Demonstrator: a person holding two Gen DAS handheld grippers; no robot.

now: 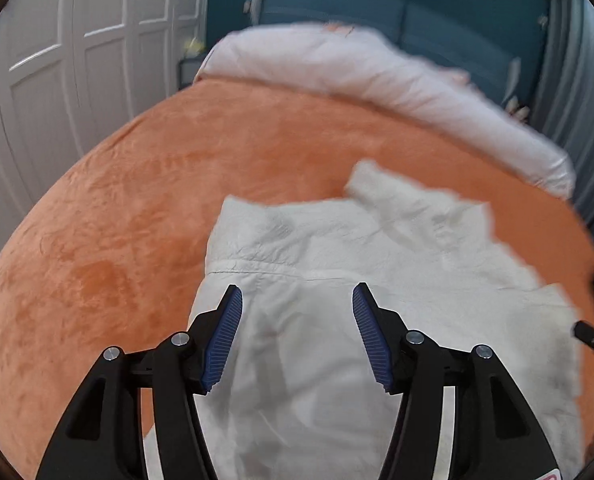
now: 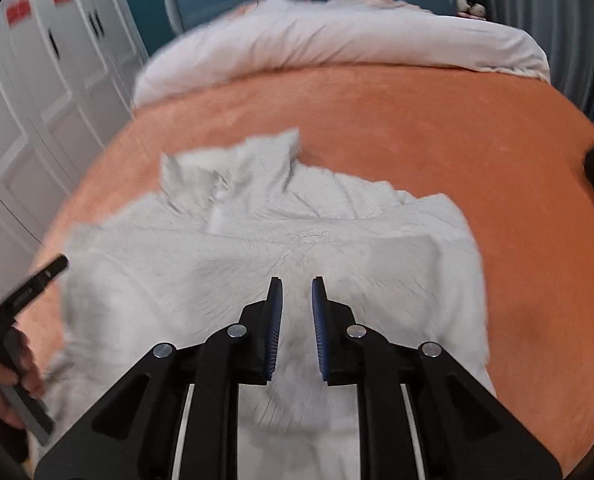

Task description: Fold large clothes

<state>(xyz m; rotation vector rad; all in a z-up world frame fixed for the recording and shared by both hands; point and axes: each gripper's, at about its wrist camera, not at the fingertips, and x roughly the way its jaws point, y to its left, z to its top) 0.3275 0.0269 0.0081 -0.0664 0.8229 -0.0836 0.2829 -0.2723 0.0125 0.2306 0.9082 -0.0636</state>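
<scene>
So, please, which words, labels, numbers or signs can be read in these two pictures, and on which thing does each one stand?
None can be read.
Red labels on the white wardrobe doors: blurred, no text legible.
Small print on the left gripper: too blurred.
White garment: no print visible.

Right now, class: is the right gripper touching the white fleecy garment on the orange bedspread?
Cannot tell. The right wrist view shows the right gripper above the garment, jaws slightly parted with nothing pinched; blur hides any contact.

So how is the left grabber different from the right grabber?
The left gripper has its jaws set wide apart; the right gripper has only a narrow gap. Neither holds anything. The left gripper's blue pads face the camera broadly; the right gripper's pads show nearly edge-on. Both are black, and both hang over the white garment on the orange blanket.
</scene>
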